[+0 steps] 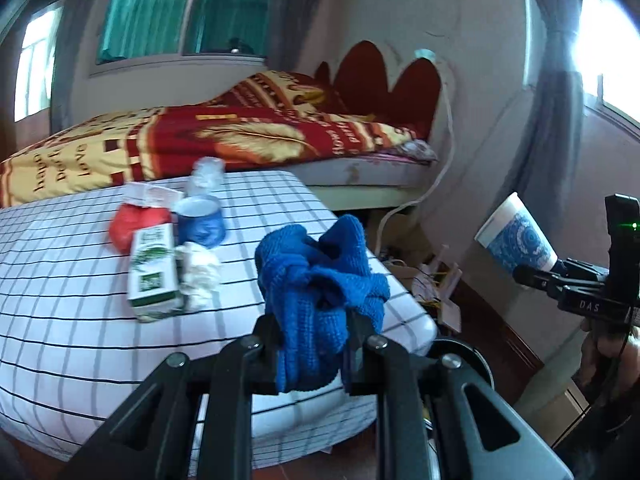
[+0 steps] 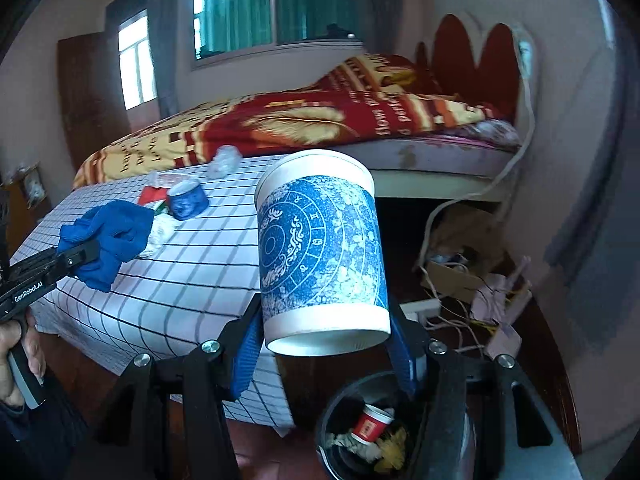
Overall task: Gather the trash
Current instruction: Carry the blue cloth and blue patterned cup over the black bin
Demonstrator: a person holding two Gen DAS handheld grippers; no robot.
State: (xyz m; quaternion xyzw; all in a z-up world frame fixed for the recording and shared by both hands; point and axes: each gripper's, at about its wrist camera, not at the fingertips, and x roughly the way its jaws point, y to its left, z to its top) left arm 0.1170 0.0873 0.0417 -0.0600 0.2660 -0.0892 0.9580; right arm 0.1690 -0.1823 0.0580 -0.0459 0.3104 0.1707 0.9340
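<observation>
Both pairs of jaws are pinching something: the left gripper clamps a crumpled blue cloth above the near edge of the checked tablecloth, and the right gripper squeezes a blue-and-white paper cup by its sides, mouth toward the camera, held in the air beside the table and above a black trash bin on the floor. Inside that bin lie a small red-and-white cup and some crumpled scraps. On the tablecloth, grouped together, rest a green-and-white carton, a white tissue wad, a squashed blue cup, a red wrapper and a crumpled clear plastic bottle. Behind the table stands a bed with a red-and-yellow blanket
</observation>
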